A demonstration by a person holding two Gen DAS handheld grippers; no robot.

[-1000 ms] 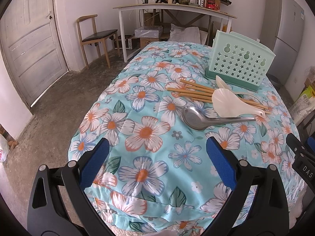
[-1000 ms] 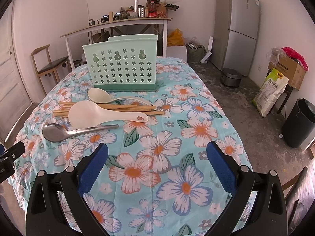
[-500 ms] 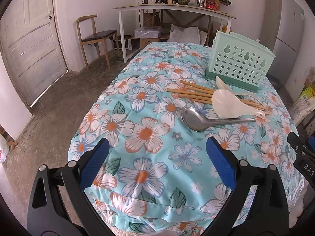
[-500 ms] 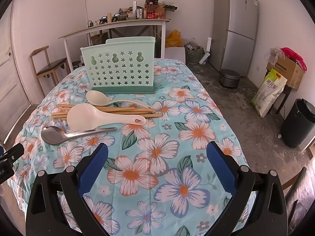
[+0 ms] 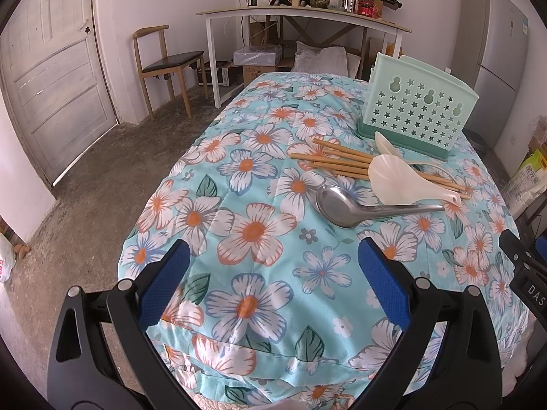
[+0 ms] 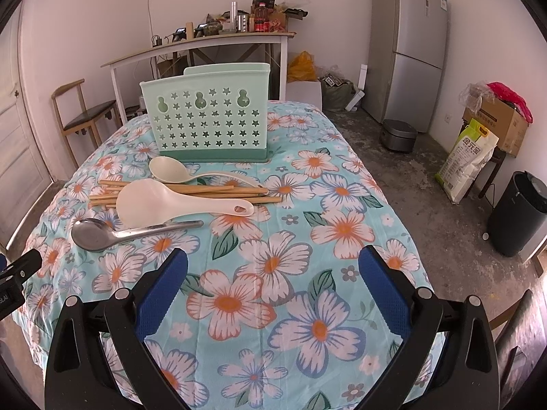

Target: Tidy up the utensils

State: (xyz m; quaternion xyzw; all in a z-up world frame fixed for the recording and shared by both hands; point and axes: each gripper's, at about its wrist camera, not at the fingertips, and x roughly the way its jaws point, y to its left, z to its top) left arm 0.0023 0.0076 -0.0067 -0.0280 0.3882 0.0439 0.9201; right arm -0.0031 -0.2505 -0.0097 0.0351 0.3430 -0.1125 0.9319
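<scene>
A mint-green perforated utensil holder (image 6: pixel 208 126) stands upright on the floral-covered table (image 6: pixel 307 239); it also shows in the left wrist view (image 5: pixel 415 111). In front of it lie a small cream spoon (image 6: pixel 171 171), several bamboo chopsticks (image 6: pixel 212 191), a white rice paddle (image 6: pixel 154 201) and a steel spoon (image 6: pixel 99 234). In the left wrist view the steel spoon (image 5: pixel 345 206), paddle (image 5: pixel 396 179) and chopsticks (image 5: pixel 335 159) lie ahead to the right. My left gripper (image 5: pixel 271 282) and right gripper (image 6: pixel 271 282) are both open and empty, above the table's near edge.
A wooden chair (image 5: pixel 164 61) and a white desk (image 5: pixel 301 13) with clutter stand behind the table. A fridge (image 6: pixel 408 48), a rice cooker (image 6: pixel 398 135), a sack (image 6: pixel 468 160) and a black bin (image 6: pixel 521 212) stand on the floor at right.
Both grippers have drifted slightly forward toward the utensils; the holder and utensils appear a little nearer. Nothing was grasped or moved.
</scene>
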